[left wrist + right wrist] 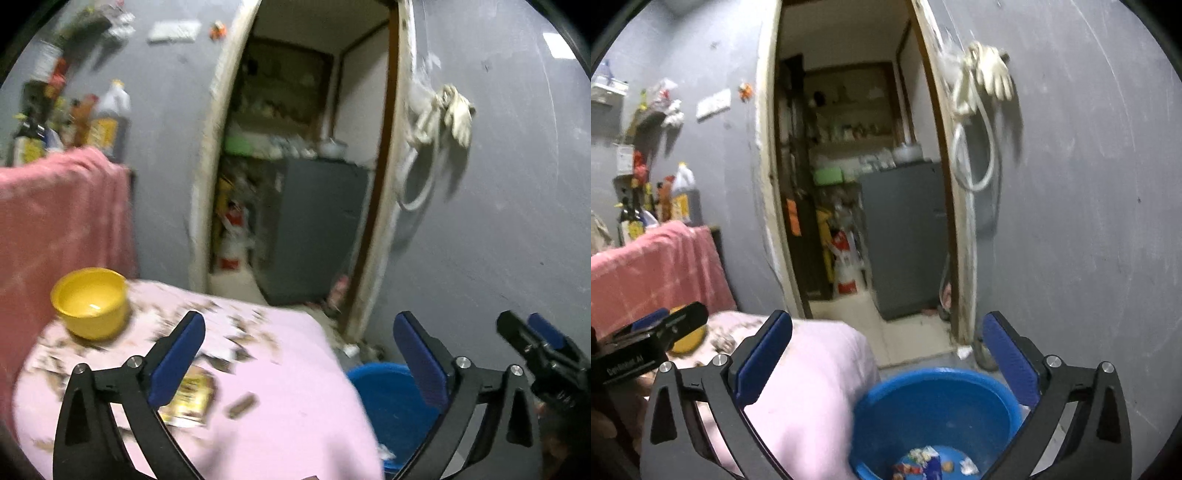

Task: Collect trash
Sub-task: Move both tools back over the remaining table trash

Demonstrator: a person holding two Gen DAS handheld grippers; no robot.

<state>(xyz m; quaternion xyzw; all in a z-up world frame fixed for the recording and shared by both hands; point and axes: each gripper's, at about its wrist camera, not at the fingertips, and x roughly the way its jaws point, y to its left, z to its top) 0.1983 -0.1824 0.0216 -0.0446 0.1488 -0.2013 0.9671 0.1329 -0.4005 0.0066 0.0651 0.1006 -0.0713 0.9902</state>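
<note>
Right wrist: open right tool (886, 354) above blue bucket (934, 406).

Left tongs (299, 354) and right tongs (886, 354), black curved frames, blue ribbed pads, silver screws

bowl (90, 302) on table (295, 398), bucket (934, 413) right

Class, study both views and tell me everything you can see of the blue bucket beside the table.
The blue bucket is round, open-topped and looks like smooth plastic. It stands upright, low beside the pink tablecloth's hanging edge, which overlaps its left rim in the right wrist view. At its bottom lie a few crumpled wrappers and small scraps. The right gripper hovers above it, open and empty. The left wrist view shows only part of its rim.
</note>
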